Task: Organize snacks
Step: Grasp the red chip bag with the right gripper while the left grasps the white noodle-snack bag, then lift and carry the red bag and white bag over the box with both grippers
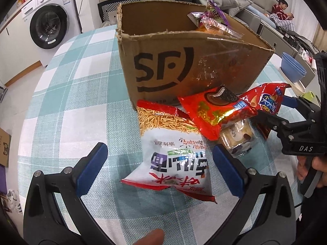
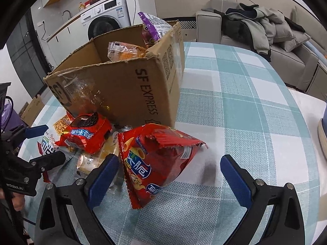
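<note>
**A:** How is the scene laid out, from the biggest thing down?

**B:** A checked surface [image 2: 235,106] is seen carrying an open cardboard box [image 1: 184,65], in which a few wrapped snacks are already stood. Against the box's near wall a small heap of packets is left: a noodle-snack bag [image 1: 173,147], a red cookie packet [image 1: 214,112], a clear-wrapped pastry [image 1: 237,140] beneath it, and a red chip bag [image 2: 155,163] at the heap's outer end.

**A:** Which packet lies to which jaws?

**B:** The noodle-snack bag is framed by the left gripper [image 1: 159,169]; its long axis runs away from the jaws toward the box, and its near end is set between the spread jaws, with no pad seen pressing on it. The red chip bag is framed by the right gripper [image 2: 169,175], whose jaws are likewise held wide. The bag leans close to the left-hand pad there; whether it is touched cannot be told. A clear gap is left at the other pad.

**A:** What room is left for moving?

**B:** Bare surface is left open beside the right gripper. The two grippers are held near each other across the heap, so crowding is judged the main risk. The box rim must be cleared before anything is dropped in.
</note>
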`<control>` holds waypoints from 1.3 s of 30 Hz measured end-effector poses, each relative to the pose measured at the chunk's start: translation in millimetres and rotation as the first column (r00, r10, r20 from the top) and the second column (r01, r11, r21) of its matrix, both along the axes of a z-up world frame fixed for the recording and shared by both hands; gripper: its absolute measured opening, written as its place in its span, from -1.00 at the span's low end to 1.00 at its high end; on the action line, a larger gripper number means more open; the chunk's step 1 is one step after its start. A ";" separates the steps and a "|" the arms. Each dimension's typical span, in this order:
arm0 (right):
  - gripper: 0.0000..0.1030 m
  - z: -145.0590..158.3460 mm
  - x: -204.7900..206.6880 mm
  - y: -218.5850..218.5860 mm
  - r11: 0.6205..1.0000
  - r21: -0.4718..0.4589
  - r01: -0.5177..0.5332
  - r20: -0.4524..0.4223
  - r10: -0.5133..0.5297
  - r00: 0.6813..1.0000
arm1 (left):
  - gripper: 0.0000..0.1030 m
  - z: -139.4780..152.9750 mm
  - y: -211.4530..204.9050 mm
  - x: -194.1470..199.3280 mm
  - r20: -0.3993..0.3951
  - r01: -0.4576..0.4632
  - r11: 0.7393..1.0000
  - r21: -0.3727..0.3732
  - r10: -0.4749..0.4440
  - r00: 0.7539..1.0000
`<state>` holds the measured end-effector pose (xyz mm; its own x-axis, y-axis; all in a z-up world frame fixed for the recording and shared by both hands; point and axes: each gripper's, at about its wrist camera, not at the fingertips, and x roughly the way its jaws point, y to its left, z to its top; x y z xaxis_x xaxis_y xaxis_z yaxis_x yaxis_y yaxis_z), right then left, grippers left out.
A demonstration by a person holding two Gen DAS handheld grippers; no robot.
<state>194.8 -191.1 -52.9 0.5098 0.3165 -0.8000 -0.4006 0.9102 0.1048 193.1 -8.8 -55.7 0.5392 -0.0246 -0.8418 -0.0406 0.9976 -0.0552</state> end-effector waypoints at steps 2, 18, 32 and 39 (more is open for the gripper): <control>0.69 -0.6 -0.6 0.7 1.000 0.003 -0.010 -0.003 0.010 1.000 | 0.98 -1.3 0.5 0.2 0.000 0.002 1.000 -0.007 -0.002 1.000; 0.21 2.3 -5.1 2.1 0.999 -0.002 -0.032 0.007 0.032 0.999 | 0.08 -5.4 -8.0 -3.7 0.001 0.076 0.997 -0.030 -0.076 0.997; 0.47 9.2 -4.2 1.4 1.000 0.012 -0.014 0.049 0.013 0.999 | -0.02 -3.0 -6.1 -19.0 0.017 0.070 0.997 -0.032 -0.069 0.997; 0.07 7.4 -5.3 6.1 0.999 -0.005 -0.043 0.057 0.043 0.997 | -0.02 -2.2 6.3 -25.5 0.023 0.043 0.998 -0.042 -0.042 0.999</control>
